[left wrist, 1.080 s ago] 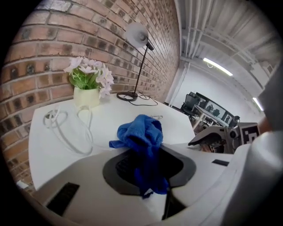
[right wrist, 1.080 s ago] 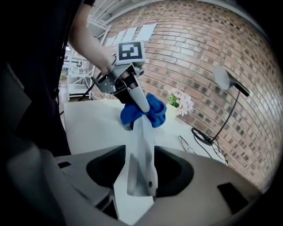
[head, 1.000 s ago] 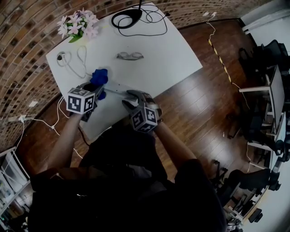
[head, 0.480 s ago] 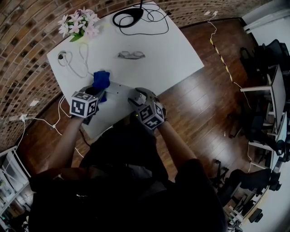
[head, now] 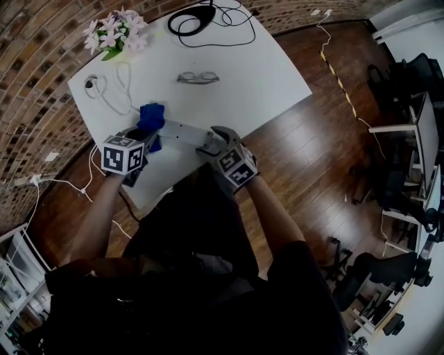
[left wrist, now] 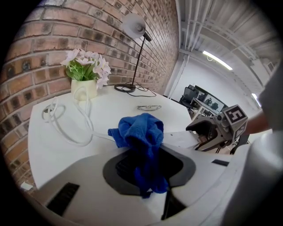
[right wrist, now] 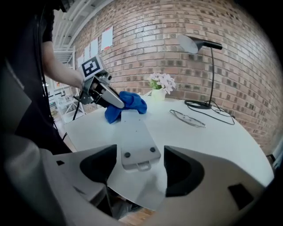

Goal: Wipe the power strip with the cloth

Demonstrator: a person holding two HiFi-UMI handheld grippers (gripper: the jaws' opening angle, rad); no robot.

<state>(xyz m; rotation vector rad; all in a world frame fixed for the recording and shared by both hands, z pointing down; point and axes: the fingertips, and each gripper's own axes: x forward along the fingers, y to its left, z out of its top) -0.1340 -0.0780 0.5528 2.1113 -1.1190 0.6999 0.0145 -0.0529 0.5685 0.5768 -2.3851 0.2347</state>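
The white power strip (head: 182,132) lies on the white table (head: 263,76), its flat screwed side up in the right gripper view (right wrist: 135,137). My right gripper (head: 211,142) is at its near end. Its jaws have just been opening and stand wide, the strip's end between them (right wrist: 139,165) with a gap on each side. My left gripper (head: 142,135) is shut on the bunched blue cloth (left wrist: 140,132), which rests at the strip's far end (right wrist: 126,102).
A pot of pink flowers (head: 114,35) and a coiled white cable (head: 111,93) lie at the table's far left. Glasses (head: 198,78) lie mid-table, and a black lamp base with its cord (head: 201,21) is at the back. The table's near edge runs just under the right gripper.
The right gripper has rolled and shifted a little to the right at the strip's near end, and its jaws stand wider. The left gripper and cloth have hardly moved.
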